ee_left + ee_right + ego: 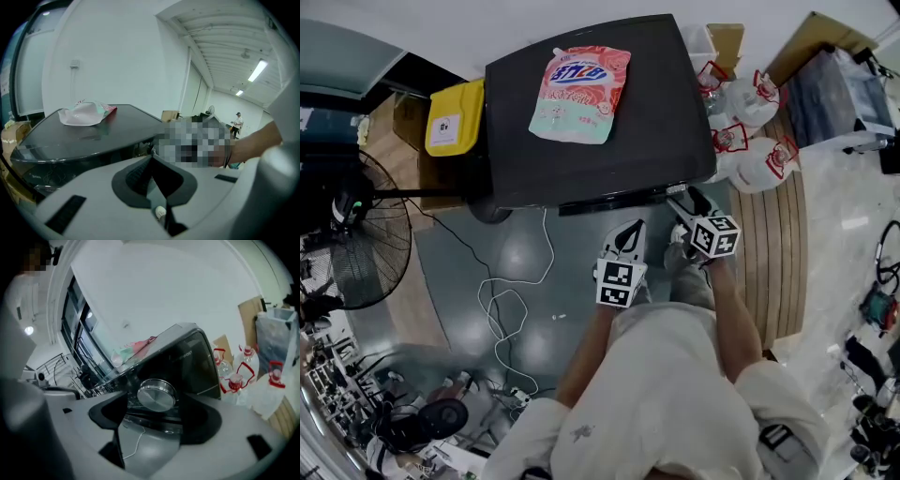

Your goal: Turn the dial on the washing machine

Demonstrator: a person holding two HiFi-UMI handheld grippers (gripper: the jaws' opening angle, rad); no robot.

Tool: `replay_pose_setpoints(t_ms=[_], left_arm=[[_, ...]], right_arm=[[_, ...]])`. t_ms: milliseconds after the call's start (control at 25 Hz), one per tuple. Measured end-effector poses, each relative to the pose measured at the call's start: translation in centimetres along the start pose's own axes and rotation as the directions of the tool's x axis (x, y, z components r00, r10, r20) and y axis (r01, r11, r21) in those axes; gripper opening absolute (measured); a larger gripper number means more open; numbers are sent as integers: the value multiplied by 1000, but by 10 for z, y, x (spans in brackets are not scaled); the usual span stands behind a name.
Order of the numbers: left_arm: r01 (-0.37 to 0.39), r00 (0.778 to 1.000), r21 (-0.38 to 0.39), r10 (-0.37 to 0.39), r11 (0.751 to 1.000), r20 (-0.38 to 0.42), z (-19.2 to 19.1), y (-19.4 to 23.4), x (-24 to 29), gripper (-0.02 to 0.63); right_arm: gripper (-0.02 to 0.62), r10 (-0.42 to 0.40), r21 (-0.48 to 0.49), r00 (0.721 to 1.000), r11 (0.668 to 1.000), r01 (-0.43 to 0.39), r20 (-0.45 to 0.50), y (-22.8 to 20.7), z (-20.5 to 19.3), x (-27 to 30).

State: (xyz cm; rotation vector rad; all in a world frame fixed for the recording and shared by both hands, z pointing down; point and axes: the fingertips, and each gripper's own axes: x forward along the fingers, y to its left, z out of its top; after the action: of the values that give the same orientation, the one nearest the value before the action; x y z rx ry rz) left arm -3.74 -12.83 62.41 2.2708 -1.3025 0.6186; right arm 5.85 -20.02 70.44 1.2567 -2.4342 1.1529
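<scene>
The black washing machine (600, 112) fills the upper middle of the head view, seen from above. Its round silver dial (157, 395) sits on the front panel in the right gripper view. My right gripper (158, 409) is open wide, with the dial between its jaws and a gap on each side. In the head view my right gripper (682, 202) reaches the machine's front edge. My left gripper (630, 236) hangs lower, in front of the machine and apart from it. In its own view my left gripper (152, 159) is shut with nothing in it.
A pink detergent pouch (579, 94) lies on the machine's lid. White jugs with red handles (750, 131) stand to the right of the machine, and a yellow bin (455, 117) to its left. A fan (347, 234) and a white cable (511, 309) occupy the floor at the left.
</scene>
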Motion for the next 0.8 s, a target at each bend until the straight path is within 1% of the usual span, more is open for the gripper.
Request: replay_pose_setpoints(t_ms=[80, 200, 360, 520, 600, 640, 720, 800], left_arm=[[-2, 1000, 0, 2, 1000, 0, 0, 1, -1, 12], [-4, 1000, -2, 4, 1000, 0, -1, 2, -2, 12], [-12, 1000, -7, 12, 1000, 2, -1, 3, -4, 12], [-21, 1000, -13, 21, 1000, -1, -2, 5, -5, 12], [-24, 1000, -14, 24, 1000, -1, -3, 6, -5, 12], [-25, 1000, -14, 25, 1000, -1, -4, 6, -6, 12], [-28, 1000, -16, 28, 999, -1, -5, 6, -6, 12], [-31, 1000, -18, 31, 999, -2, -5, 8, -7, 12]], right_arm=[[341, -41, -72, 999, 997, 41, -1, 1, 2, 1], [341, -109, -160, 994, 981, 108, 1, 1, 3, 2], [339, -199, -255, 980, 947, 194, 6, -2, 2, 2], [337, -262, -345, 965, 905, 249, 9, -1, -1, 5], [324, -291, -376, 957, 885, 274, 12, -1, -1, 7], [308, -303, -382, 953, 879, 285, 15, -2, -1, 8], [279, -320, -379, 947, 874, 304, 20, -3, -1, 8], [278, -325, -375, 946, 874, 309, 23, -5, 0, 8]])
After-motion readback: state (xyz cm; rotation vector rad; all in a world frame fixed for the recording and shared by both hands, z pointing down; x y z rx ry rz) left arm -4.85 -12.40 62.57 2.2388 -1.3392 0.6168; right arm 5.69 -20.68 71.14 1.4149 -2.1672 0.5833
